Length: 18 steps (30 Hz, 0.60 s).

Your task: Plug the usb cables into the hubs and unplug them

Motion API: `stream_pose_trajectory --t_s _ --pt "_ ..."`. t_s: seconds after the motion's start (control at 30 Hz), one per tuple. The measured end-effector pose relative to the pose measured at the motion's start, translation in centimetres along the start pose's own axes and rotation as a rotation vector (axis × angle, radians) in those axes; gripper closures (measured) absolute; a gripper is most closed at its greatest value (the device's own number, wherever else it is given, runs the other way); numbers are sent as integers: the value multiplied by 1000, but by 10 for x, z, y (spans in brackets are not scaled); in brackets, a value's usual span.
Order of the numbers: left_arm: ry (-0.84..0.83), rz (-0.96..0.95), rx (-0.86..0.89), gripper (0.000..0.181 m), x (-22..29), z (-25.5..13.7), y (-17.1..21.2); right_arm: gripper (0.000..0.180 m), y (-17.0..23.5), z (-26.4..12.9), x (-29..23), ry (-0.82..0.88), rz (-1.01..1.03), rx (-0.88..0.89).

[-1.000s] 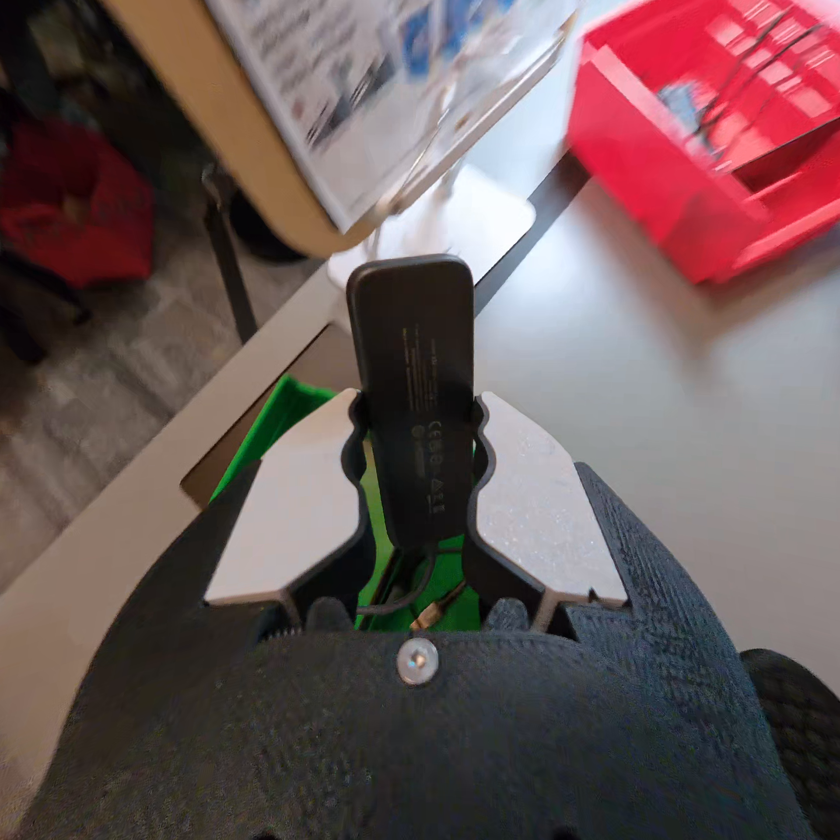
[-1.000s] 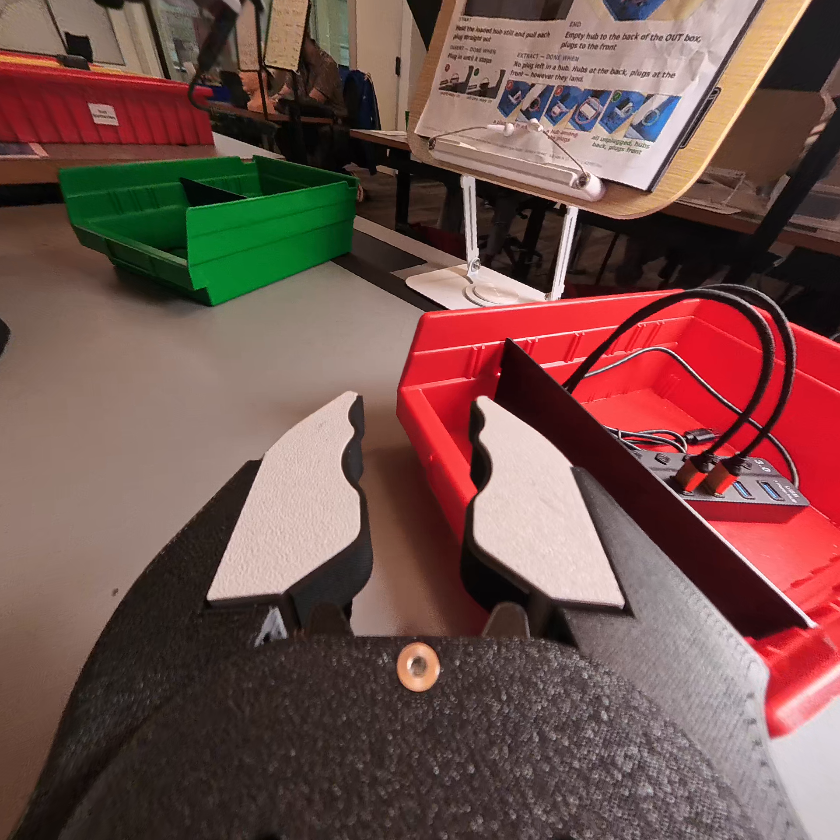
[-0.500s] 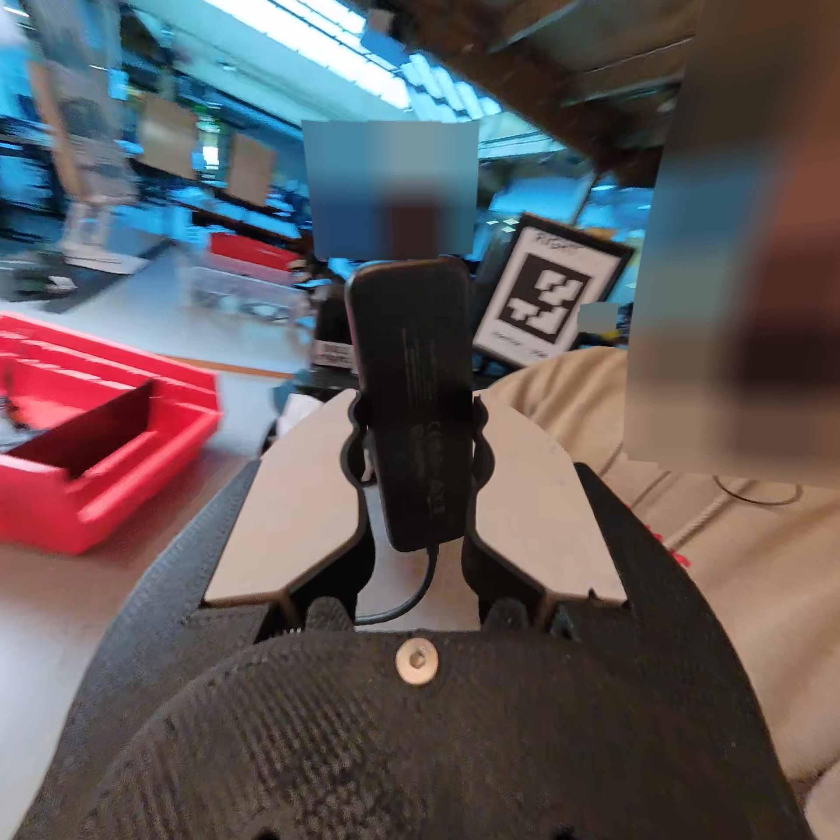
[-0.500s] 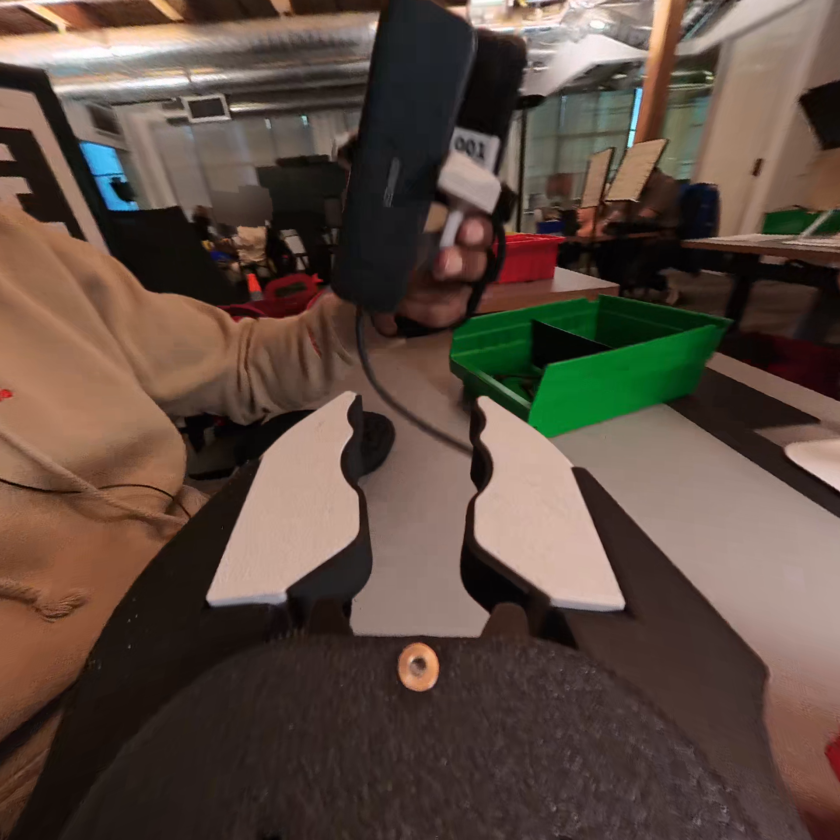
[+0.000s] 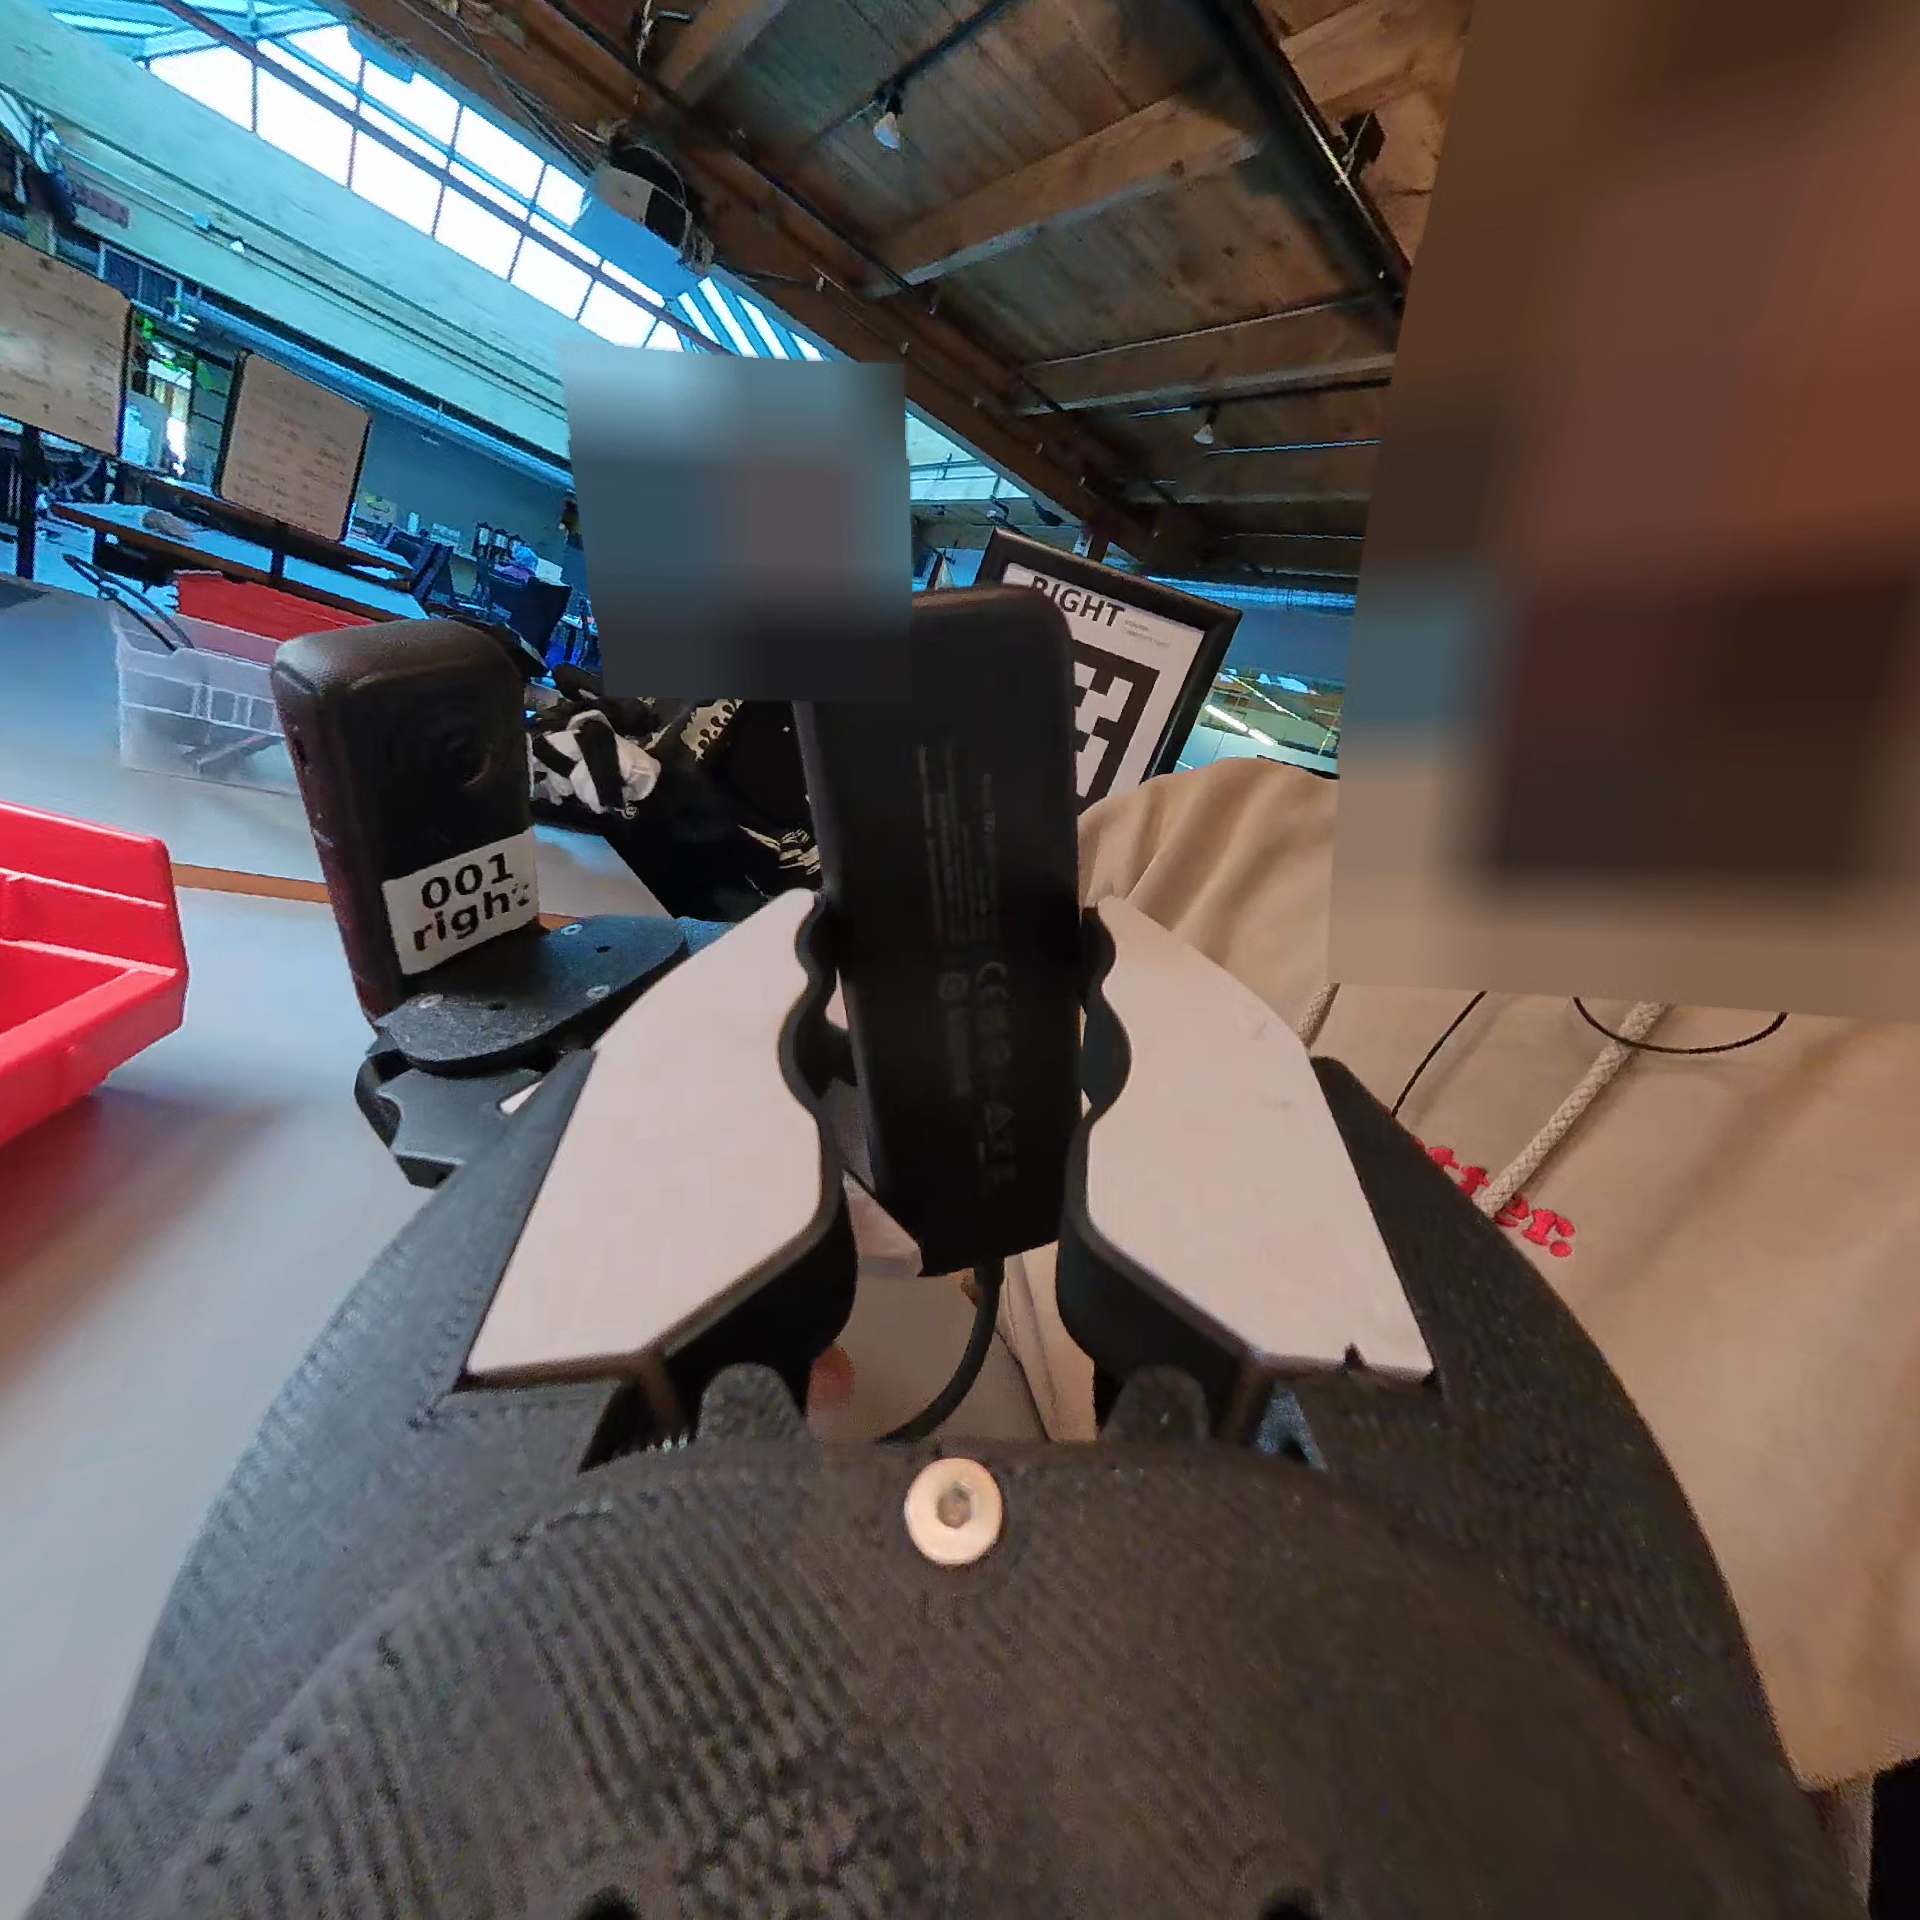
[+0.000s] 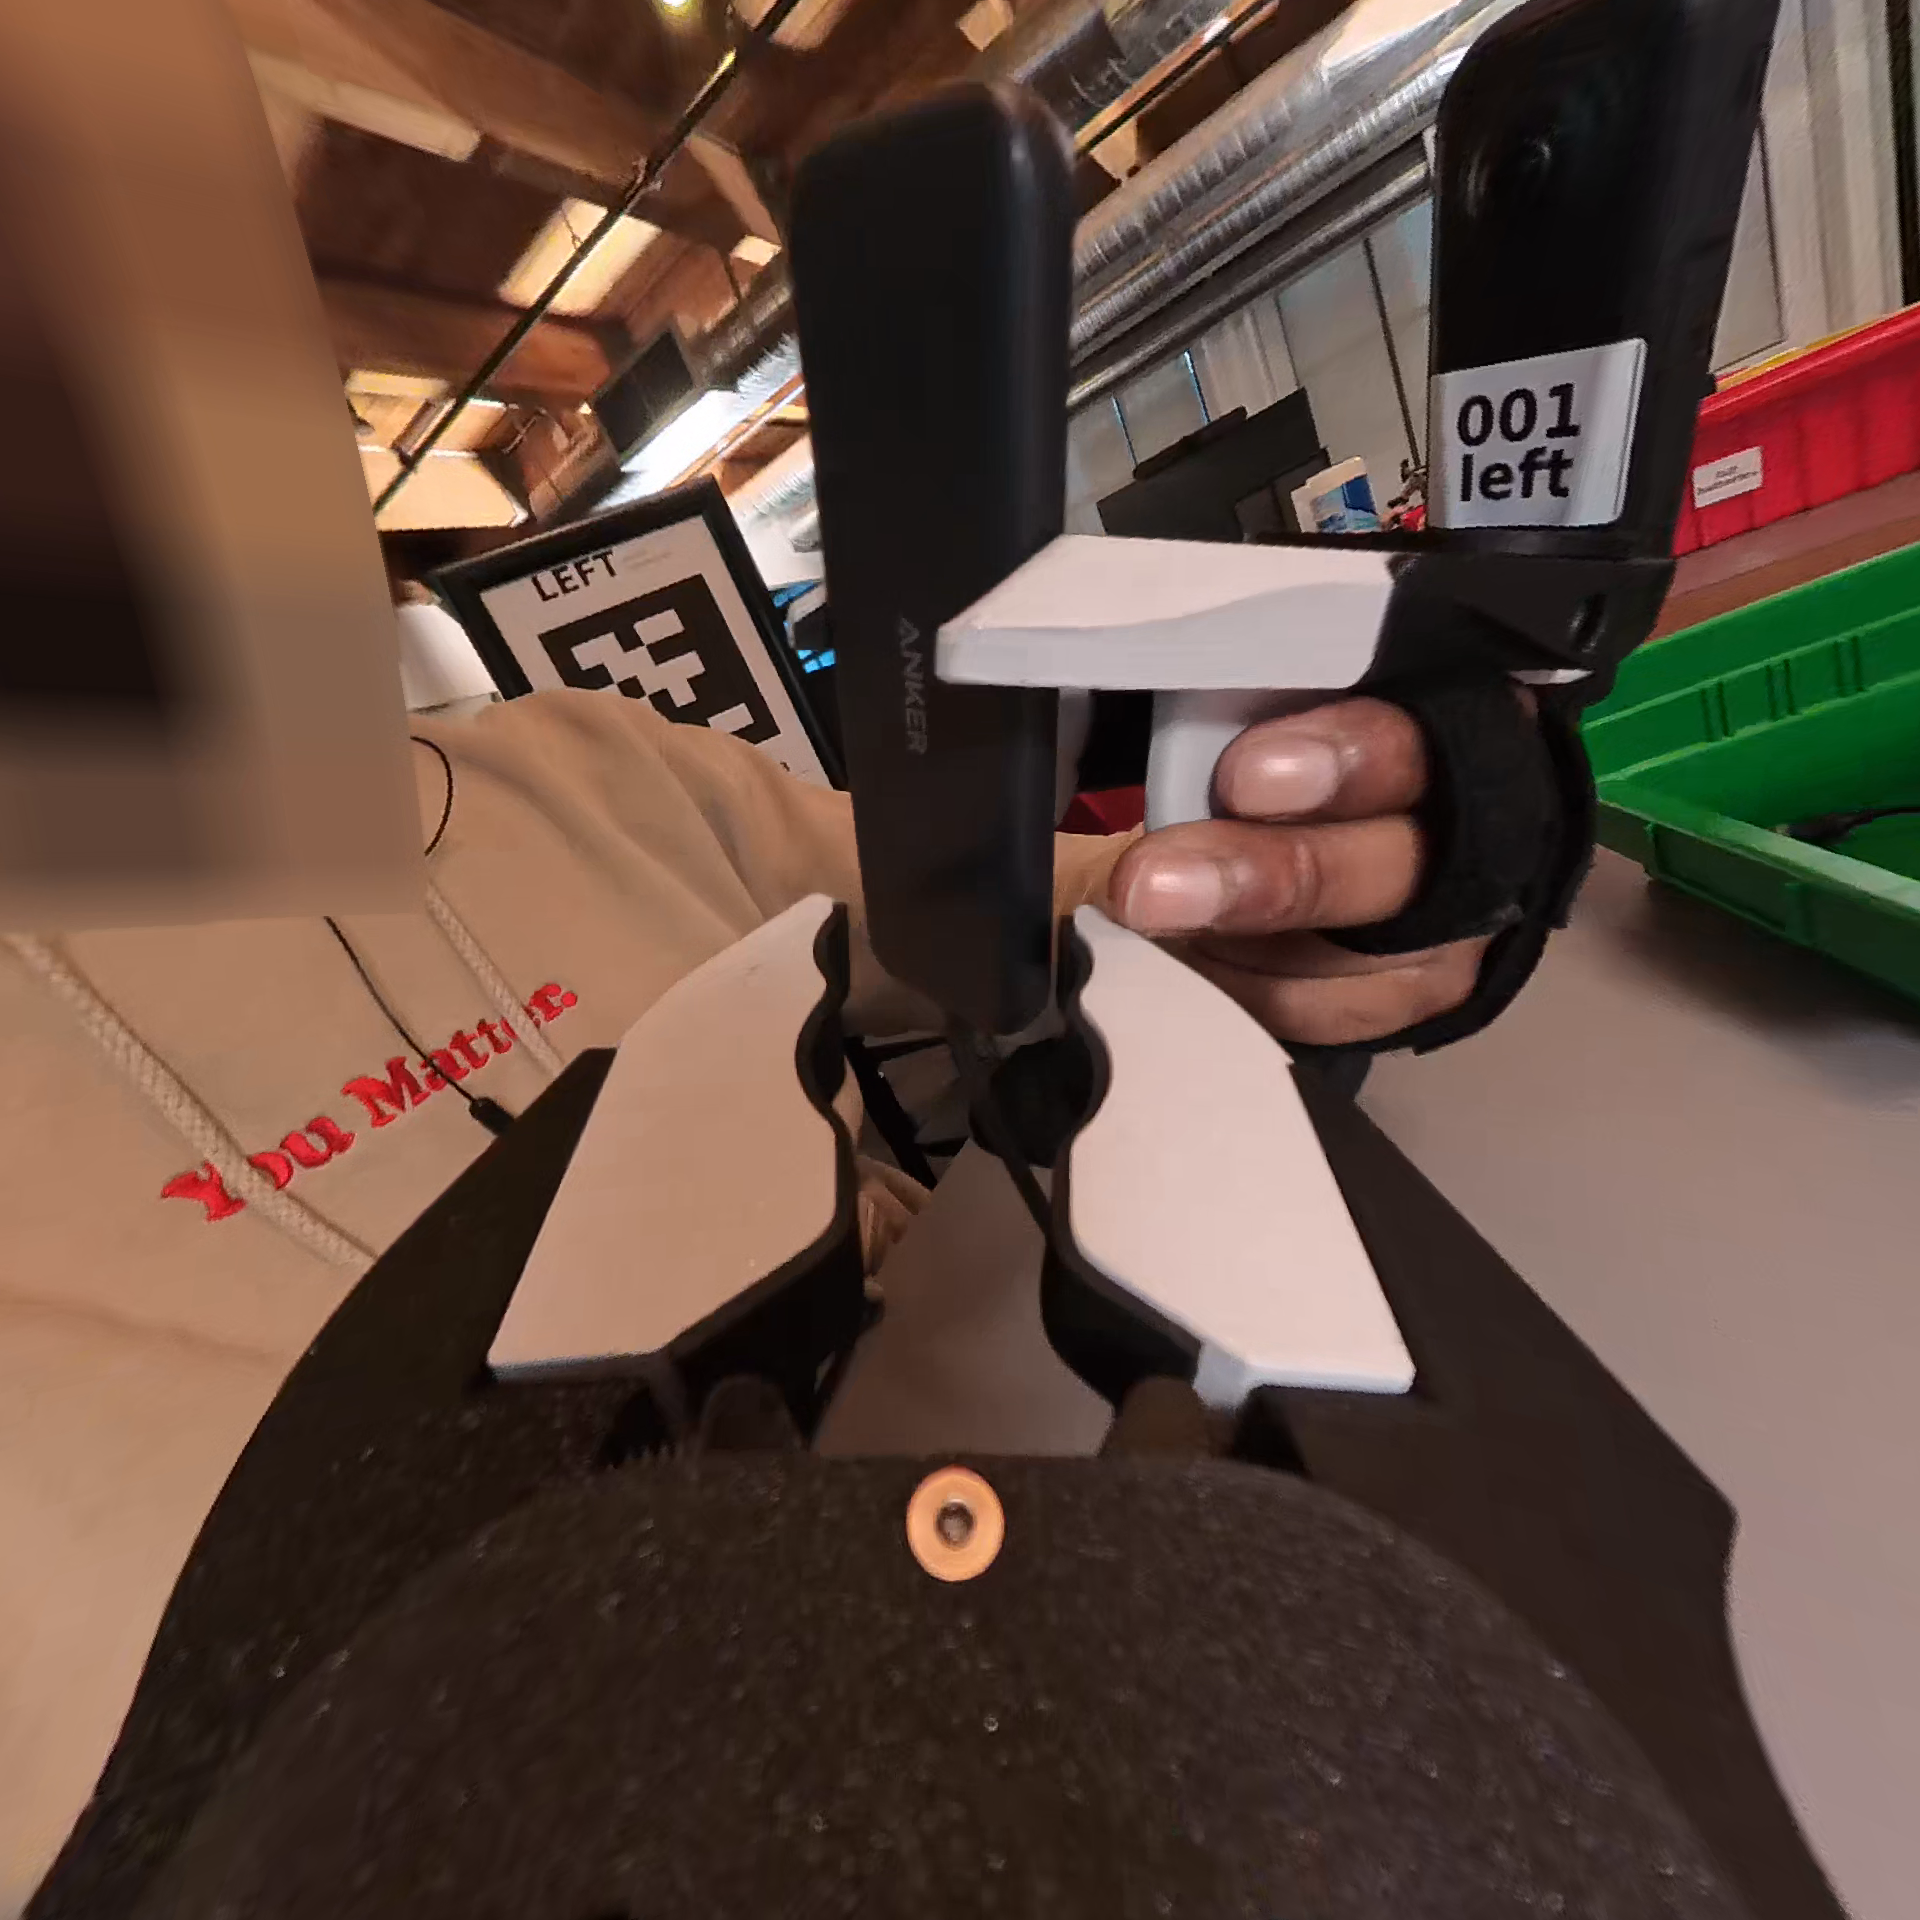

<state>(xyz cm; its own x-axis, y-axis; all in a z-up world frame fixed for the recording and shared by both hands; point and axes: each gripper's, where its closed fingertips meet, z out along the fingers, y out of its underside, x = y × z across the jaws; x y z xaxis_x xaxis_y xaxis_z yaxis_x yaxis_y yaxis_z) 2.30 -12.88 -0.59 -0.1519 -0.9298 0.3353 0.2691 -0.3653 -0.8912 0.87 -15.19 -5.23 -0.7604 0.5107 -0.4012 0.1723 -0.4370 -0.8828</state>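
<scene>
My left gripper (image 5: 951, 925) is shut on a black USB hub (image 5: 945, 883) and holds it upright in the air, its short black cable (image 5: 977, 1340) hanging from the lower end. In the right wrist view the hub (image 6: 935, 520) stands straight ahead, clamped sideways by the left gripper's white fingers (image 6: 1164, 613). My right gripper (image 6: 951, 935) is open, and the hub's lower end lines up with the gap between its fingertips. I cannot tell whether they touch. The right gripper (image 5: 520, 997) also shows low in the left wrist view, left of the hub.
A person in a beige hoodie (image 5: 1558, 1351) is close behind both grippers, a hand (image 6: 1299, 831) on the left gripper's handle. A red bin (image 5: 83, 987) sits on the grey table (image 6: 1558, 1247). A green bin (image 6: 1766, 748) stands at the right.
Both grippers swung away from the bins to face the person. The left gripper kept hold of the hub and brought it in front of the right gripper, whose opening is unchanged.
</scene>
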Motion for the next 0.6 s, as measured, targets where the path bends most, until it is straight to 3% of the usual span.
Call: stream_pose_trajectory --t_s 0.23,0.43,0.6 --pt "3 -9 63 135 -1 -3 -5 157 -4 -3 -1 -31 55 74" --pt "-327 0 131 139 -38 -35 -18 169 -21 -27 20 121 28 178" --pt "-428 79 45 141 -46 -40 -1 169 -41 -45 26 244 -95 273"
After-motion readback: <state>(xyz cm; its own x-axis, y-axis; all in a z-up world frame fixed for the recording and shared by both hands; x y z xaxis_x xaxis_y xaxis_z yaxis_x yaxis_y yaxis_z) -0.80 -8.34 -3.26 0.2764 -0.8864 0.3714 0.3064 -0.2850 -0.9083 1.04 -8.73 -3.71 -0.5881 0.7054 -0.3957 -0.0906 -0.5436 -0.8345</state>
